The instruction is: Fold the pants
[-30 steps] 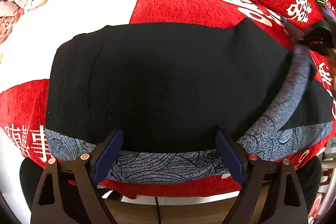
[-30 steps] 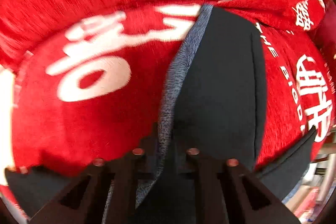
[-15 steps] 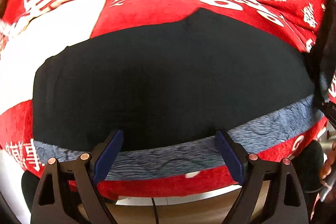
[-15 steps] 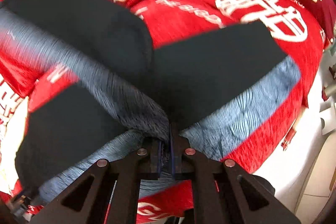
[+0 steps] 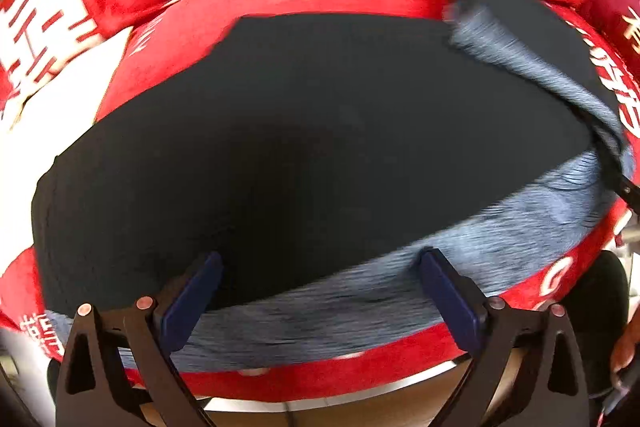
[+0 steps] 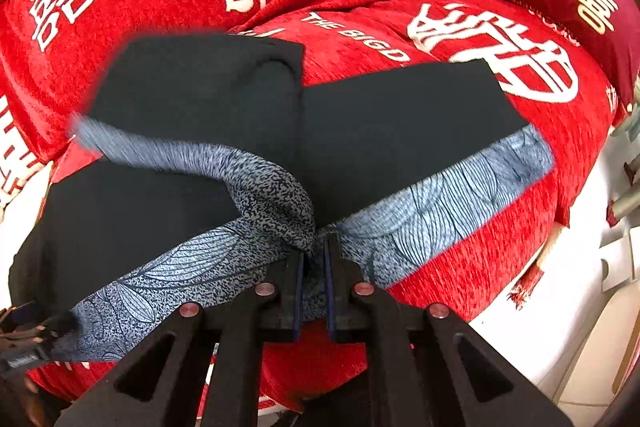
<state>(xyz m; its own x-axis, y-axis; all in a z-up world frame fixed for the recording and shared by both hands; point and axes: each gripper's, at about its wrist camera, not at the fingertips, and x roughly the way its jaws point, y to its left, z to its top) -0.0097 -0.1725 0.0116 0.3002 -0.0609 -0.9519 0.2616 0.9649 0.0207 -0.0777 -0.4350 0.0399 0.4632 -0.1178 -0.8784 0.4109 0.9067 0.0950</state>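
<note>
**Pinching the patterned edge**

Lying spread over a red cover [image 6: 500, 235] with white characters, the black pants [image 6: 384, 131] show a blue-grey patterned band [image 6: 440, 199] along the near edge. The right gripper [image 6: 314, 255] is clamped tight on a bunched fold of that band. The left gripper [image 5: 320, 291] hovers above the pants, its jaws just widened, spread wide, with nothing pinched.
</note>
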